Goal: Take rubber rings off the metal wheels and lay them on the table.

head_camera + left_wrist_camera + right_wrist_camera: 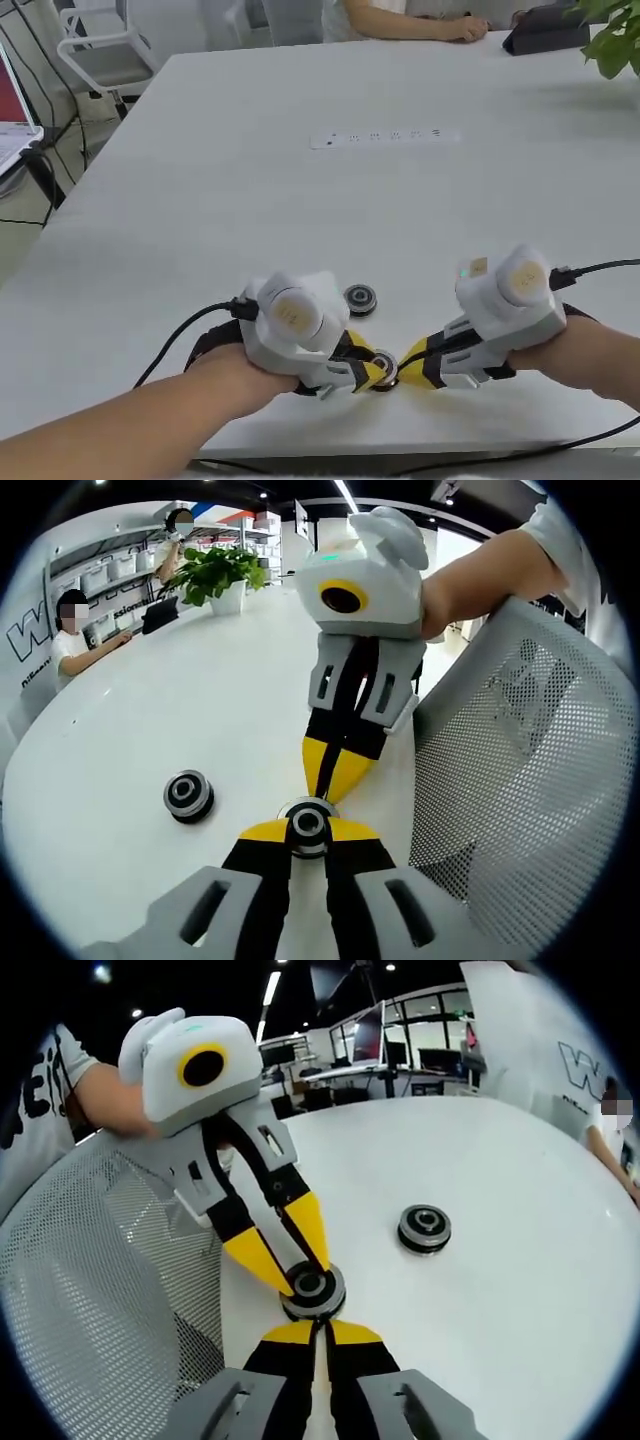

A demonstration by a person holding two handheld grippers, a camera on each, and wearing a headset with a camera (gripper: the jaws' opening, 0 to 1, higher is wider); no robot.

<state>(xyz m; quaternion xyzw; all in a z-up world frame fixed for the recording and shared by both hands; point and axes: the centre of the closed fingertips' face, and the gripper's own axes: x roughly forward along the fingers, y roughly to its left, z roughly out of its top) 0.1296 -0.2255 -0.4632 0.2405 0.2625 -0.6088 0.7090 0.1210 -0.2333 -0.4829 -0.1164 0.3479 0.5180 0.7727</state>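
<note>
**benchlurker:** What's your rig got hold of right now?

**me:** My left hand-held gripper [307, 832] is clamped on a small round metal wheel [307, 822], one yellow jaw on each side of it. The black rubber ring [337, 1300] is still round that wheel. It's right at the near edge of the white bench [300, 200], roughly midway along. Can't tell if it's resting on the top or lifted a hair.

**benchlurker:** And the other side?

**me:** The right hand-held gripper [322, 1332] faces it nose to nose from the opposite side. Its jaws are together, just a thin slit between them, and the tips touch the wheel's rim. Whether they've actually nipped the rubber I can't tell, it's too small in my feed.

**benchlurker:** Any more wheels out there?

**me:** One. A second metal wheel [360, 299], black ring on it too, lies flat a little farther in from the near edge, apart from both grippers.

**benchlurker:** Anything else on the bench?

**me:** A flat white power strip [385, 137] lies well in toward the far edge. A person's forearm [420, 25] rests on the far edge, with a leafy green plant [610, 35] at the far right corner. A white mesh chair back [520, 780] stands just off the near edge in the left gripper view.
</note>
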